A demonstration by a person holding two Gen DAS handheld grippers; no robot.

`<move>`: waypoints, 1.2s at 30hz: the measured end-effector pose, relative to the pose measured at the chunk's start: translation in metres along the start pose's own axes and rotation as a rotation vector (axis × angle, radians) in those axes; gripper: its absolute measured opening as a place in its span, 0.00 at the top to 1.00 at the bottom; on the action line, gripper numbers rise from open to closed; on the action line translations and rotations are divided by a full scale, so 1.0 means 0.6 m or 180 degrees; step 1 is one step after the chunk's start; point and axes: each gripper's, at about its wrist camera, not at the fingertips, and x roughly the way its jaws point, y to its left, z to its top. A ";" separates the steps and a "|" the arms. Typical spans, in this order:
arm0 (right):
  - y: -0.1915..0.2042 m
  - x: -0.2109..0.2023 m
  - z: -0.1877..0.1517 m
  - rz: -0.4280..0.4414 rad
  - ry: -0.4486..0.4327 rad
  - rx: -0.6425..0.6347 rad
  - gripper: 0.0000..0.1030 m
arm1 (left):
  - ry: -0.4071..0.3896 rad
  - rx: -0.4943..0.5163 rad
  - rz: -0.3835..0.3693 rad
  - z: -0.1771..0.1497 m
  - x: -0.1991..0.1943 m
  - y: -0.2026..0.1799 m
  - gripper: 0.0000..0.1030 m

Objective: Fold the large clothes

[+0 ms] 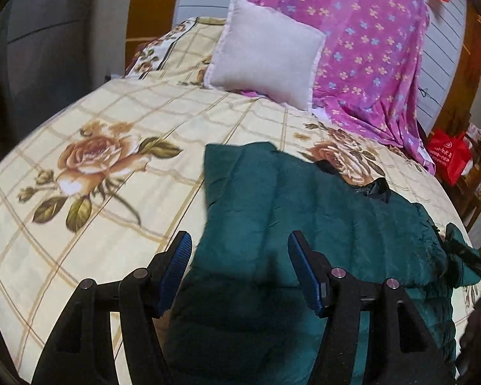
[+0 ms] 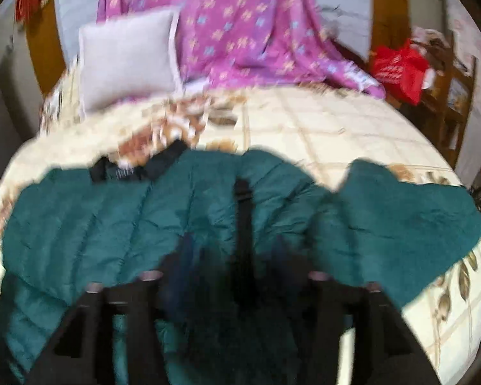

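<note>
Floral bedspread (image 1: 96,147) fills the bed; beyond both grippers a purple sheet (image 1: 368,48) and pillow (image 1: 266,54). Green jacket (image 1: 266,224) lies under the spread left gripper (image 1: 240,256). Right gripper (image 2: 234,276) is blurred, cannot tell.

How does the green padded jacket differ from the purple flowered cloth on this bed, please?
The green padded jacket is plain, thick and quilted; the purple flowered cloth is thin and patterned with small flowers. The jacket lies spread flat near the cameras, while the cloth drapes down from the head of the bed behind the white pillow. Both rest on the rose-print bedspread, and neither is folded.
</note>
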 end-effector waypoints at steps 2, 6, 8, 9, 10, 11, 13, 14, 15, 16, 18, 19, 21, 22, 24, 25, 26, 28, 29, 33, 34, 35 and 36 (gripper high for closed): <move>0.017 -0.012 0.004 0.0291 0.0037 -0.0092 0.36 | -0.0034 0.0084 0.0023 0.011 0.012 -0.025 0.57; 0.057 0.028 0.009 0.0590 0.0310 -0.0246 0.36 | 0.0135 0.0273 0.0236 0.019 0.064 -0.064 0.57; 0.062 0.056 0.009 0.0491 0.0364 -0.0281 0.36 | 0.0216 0.0259 0.0237 0.015 0.090 -0.070 0.57; 0.057 0.079 0.008 0.0400 0.0409 -0.0254 0.36 | 0.0277 0.0230 0.0260 0.010 0.103 -0.069 0.57; 0.050 0.095 0.006 0.0367 0.0445 -0.0208 0.36 | 0.0305 0.0214 0.0274 0.006 0.112 -0.068 0.57; 0.041 0.108 0.002 0.0361 0.0471 -0.0155 0.37 | 0.0303 0.0212 0.0278 0.001 0.117 -0.068 0.57; 0.028 0.130 -0.014 0.0373 0.0521 -0.0103 0.39 | 0.0267 0.0264 0.0277 -0.009 0.124 -0.070 0.57; 0.028 0.136 -0.020 0.0377 0.0528 -0.0110 0.39 | 0.0261 0.0293 0.0288 -0.013 0.125 -0.072 0.57; 0.030 0.136 -0.024 0.0358 0.0477 -0.0165 0.39 | 0.0257 0.0328 0.0317 -0.016 0.126 -0.074 0.57; 0.032 0.135 -0.024 0.0335 0.0483 -0.0205 0.39 | 0.0255 0.0354 0.0342 -0.017 0.126 -0.076 0.57; 0.037 0.121 -0.020 0.0279 0.0559 -0.0267 0.39 | 0.0260 0.0361 0.0356 -0.018 0.127 -0.077 0.57; 0.035 0.107 -0.018 0.0292 0.0547 -0.0242 0.39 | 0.0263 0.0357 0.0356 -0.019 0.127 -0.076 0.57; 0.031 0.073 -0.019 0.0379 0.0453 -0.0218 0.39 | 0.0258 0.0351 0.0348 -0.020 0.128 -0.074 0.57; 0.030 0.054 -0.024 0.0421 0.0389 -0.0240 0.39 | 0.0255 0.0349 0.0347 -0.020 0.129 -0.073 0.57; 0.029 0.045 -0.036 0.0360 0.0404 -0.0307 0.38 | 0.0254 0.0356 0.0355 -0.021 0.129 -0.073 0.57; 0.029 0.051 -0.041 0.0308 0.0458 -0.0324 0.37 | 0.0250 0.0361 0.0359 -0.021 0.129 -0.073 0.57; 0.025 0.071 -0.054 0.0219 0.0583 -0.0319 0.37 | 0.0243 0.0365 0.0362 -0.022 0.129 -0.073 0.57; 0.016 0.094 -0.067 0.0221 0.0650 -0.0241 0.31 | 0.0223 0.0369 0.0360 -0.024 0.127 -0.072 0.57; 0.014 0.092 -0.067 0.0235 0.0606 -0.0216 0.31 | 0.0217 0.0366 0.0357 -0.024 0.125 -0.071 0.56; 0.010 0.068 -0.063 0.0234 0.0583 -0.0142 0.30 | 0.0223 0.0371 0.0339 -0.025 0.103 -0.071 0.57; 0.007 0.057 -0.064 0.0273 0.0550 -0.0110 0.30 | 0.0202 0.0371 0.0333 -0.024 0.094 -0.073 0.57; 0.007 0.051 -0.064 0.0293 0.0529 -0.0097 0.30 | 0.0175 0.0369 0.0321 -0.024 0.086 -0.074 0.57; 0.005 0.041 -0.065 0.0298 0.0494 -0.0080 0.29 | 0.0150 0.0368 0.0299 -0.024 0.076 -0.076 0.57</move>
